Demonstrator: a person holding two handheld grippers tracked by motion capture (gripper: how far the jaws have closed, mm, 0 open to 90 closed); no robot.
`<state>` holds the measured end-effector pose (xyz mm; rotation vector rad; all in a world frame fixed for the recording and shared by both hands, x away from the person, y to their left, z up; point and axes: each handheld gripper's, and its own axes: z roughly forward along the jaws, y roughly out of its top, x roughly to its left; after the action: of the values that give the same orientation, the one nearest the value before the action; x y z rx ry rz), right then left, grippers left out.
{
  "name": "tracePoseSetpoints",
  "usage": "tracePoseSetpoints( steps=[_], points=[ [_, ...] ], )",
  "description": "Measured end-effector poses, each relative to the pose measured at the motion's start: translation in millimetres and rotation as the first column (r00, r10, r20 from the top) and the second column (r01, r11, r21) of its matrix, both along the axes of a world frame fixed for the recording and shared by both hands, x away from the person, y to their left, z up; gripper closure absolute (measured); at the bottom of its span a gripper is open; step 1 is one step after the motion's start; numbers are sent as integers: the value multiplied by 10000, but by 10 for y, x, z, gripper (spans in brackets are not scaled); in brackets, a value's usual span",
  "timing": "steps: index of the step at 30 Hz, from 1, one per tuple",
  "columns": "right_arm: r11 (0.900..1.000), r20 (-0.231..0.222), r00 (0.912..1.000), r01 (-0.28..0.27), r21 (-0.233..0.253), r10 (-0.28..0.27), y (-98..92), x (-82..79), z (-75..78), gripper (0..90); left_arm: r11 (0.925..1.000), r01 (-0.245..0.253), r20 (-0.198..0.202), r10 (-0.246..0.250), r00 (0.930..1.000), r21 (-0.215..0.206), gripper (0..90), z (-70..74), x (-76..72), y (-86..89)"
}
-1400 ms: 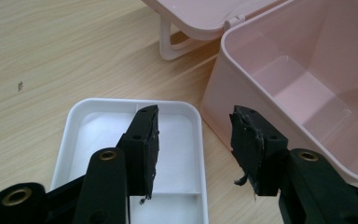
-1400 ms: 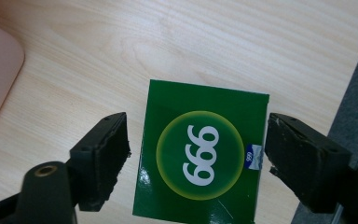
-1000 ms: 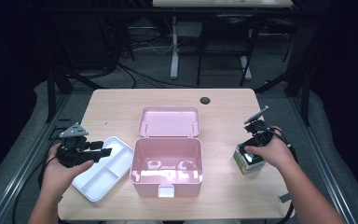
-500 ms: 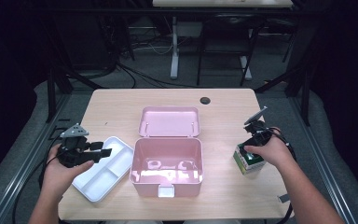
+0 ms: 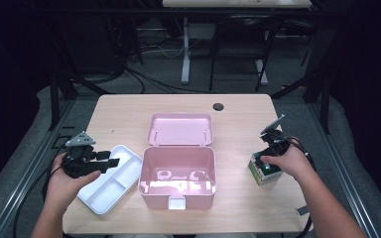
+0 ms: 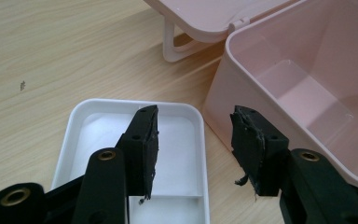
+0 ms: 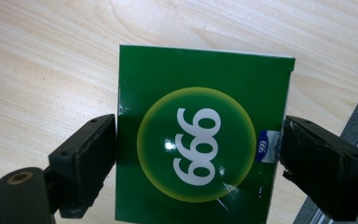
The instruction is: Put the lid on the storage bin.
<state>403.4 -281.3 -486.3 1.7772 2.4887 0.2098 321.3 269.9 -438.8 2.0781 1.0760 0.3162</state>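
Jaws of my right gripper (image 7: 198, 154) stood apart astride the green box (image 7: 200, 140), which sat upright at the desk's (image 5: 129, 111) right edge, directly between them, while my left gripper (image 6: 193, 149) hung open over the white tray (image 6: 98, 121).

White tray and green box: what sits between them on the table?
The open pink box, seen in the high view, with the white tray at its left and the green box at its right.

Tray (image 5: 110, 179) left of box (image 5: 177, 171); carton (image 5: 264, 170) right; lid (image 5: 180, 129) behind.
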Motion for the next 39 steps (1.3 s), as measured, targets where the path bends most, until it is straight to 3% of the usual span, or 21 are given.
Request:
tracePoseSetpoints(
  steps=[27, 39],
  points=[
    [9999, -701, 9975, -114, -109, 106, 6, 13, -4, 154, 10000, -17, 5, 17, 10000, -19, 517, -5, 3, -3],
    [9998, -546, 9983, -186, -105, 180, 9, 0, 81, 160, 10000, -19, 6, 19, 10000, -46, 517, -4, 2, 1]
  ],
)
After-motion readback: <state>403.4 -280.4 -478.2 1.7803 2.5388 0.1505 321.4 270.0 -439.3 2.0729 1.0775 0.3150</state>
